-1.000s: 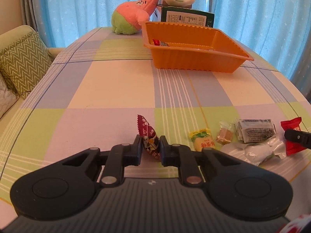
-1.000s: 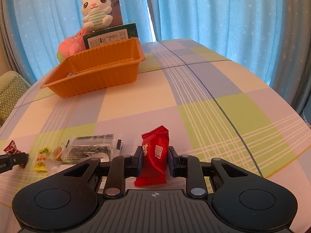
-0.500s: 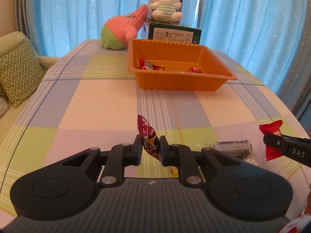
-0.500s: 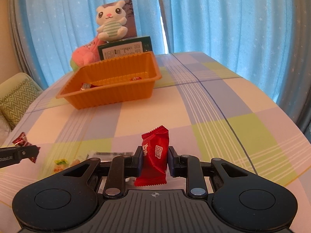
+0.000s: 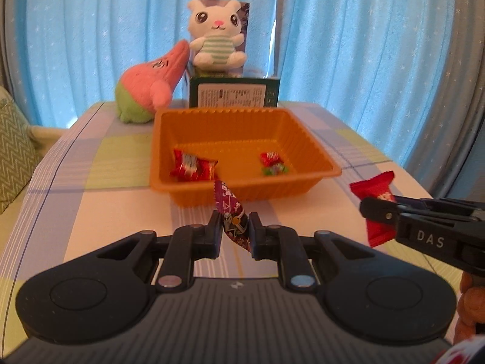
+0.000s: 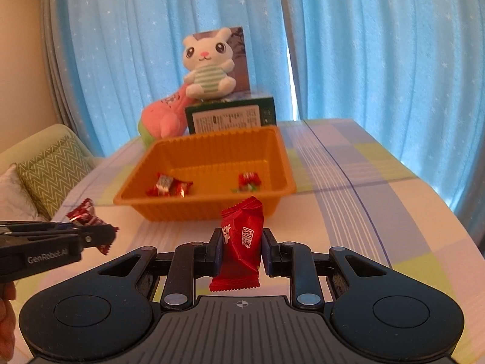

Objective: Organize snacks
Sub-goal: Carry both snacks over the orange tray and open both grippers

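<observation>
Blue star-dotted curtains (image 5: 91,45) hang in soft folds across the whole background. At the left edge stands a pale green sofa with a chevron-patterned cushion (image 6: 54,166).

The bench (image 5: 106,200) is covered by a checked cloth of lilac, green and cream squares with fine stripes. At its far end a dark green box (image 5: 233,95) bears a white printed label; a white plush rabbit (image 5: 216,39) in a striped top sits on the box, and a pink and green plush figure (image 5: 148,86) leans just beside it.

An orange plastic tray (image 5: 242,194), rectangular with ribbed, flared walls, stands in front of the box with nothing between it and either tool. Inside it lie a shiny red wrapped snack (image 5: 192,170) at the left of the floor and a smaller red and green sweet (image 5: 272,163) at the right, well apart.

The left hand-held gripper (image 5: 235,232) is pressed together on a dark purple patterned candy (image 5: 232,215), twisted at its upper end, held above the bench just short of the tray's near wall. The right hand-held gripper (image 6: 239,250) pinches a red pillow-shaped packet (image 6: 241,242) with crimped ends and white print, held upright clear of the bench, near the tray's front wall.
</observation>
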`<state>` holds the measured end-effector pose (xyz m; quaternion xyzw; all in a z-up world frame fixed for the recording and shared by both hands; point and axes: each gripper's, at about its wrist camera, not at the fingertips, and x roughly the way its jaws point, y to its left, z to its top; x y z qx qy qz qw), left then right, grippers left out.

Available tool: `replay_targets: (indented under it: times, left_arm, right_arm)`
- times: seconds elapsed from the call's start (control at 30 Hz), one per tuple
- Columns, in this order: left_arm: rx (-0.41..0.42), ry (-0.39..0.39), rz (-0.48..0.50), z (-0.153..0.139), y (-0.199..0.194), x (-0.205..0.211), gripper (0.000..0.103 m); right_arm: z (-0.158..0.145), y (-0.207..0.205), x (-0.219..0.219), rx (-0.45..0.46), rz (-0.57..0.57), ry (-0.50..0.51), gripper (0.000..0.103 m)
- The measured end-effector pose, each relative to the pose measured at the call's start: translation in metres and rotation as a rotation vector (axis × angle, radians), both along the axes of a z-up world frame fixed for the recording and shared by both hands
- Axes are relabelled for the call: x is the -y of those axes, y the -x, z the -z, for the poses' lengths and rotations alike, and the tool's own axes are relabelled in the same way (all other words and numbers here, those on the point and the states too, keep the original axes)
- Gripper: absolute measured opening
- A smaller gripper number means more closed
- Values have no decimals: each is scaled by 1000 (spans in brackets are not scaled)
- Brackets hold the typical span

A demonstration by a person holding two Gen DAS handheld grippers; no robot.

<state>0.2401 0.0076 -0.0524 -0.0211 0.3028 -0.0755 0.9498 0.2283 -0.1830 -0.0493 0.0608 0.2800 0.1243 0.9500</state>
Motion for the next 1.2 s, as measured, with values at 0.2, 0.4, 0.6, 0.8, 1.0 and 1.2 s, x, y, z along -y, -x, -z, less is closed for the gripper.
replay_targets:
  times: [0.2,0.4,0.6,0.8,1.0,1.2]
  left_arm:
    - [37,0,10,-9,-40,0,16]
    - [31,32,-19,-2,-74,-10,16]
    - [9,46,-40,12,-101,-13,16]
    - [-4,41,-40,22,-122,-12,16]
    - [-11,27,-47,28,-132,-11,24]
    - [10,29,-83,22,-128,-21,31]
  right_arm:
    - [-10,-45,-4,33,-11,-7,26]
    - [-4,-89,-10,30,-24,-23,26]
    - [6,-121,-15,20,-41,-33,26]
    - [15,-144,-17,8,-46,-34,26]
    - [21,-152,-17,-9,-47,-39,26]
    - [22,-153,-14,-21,-38,-53,26]
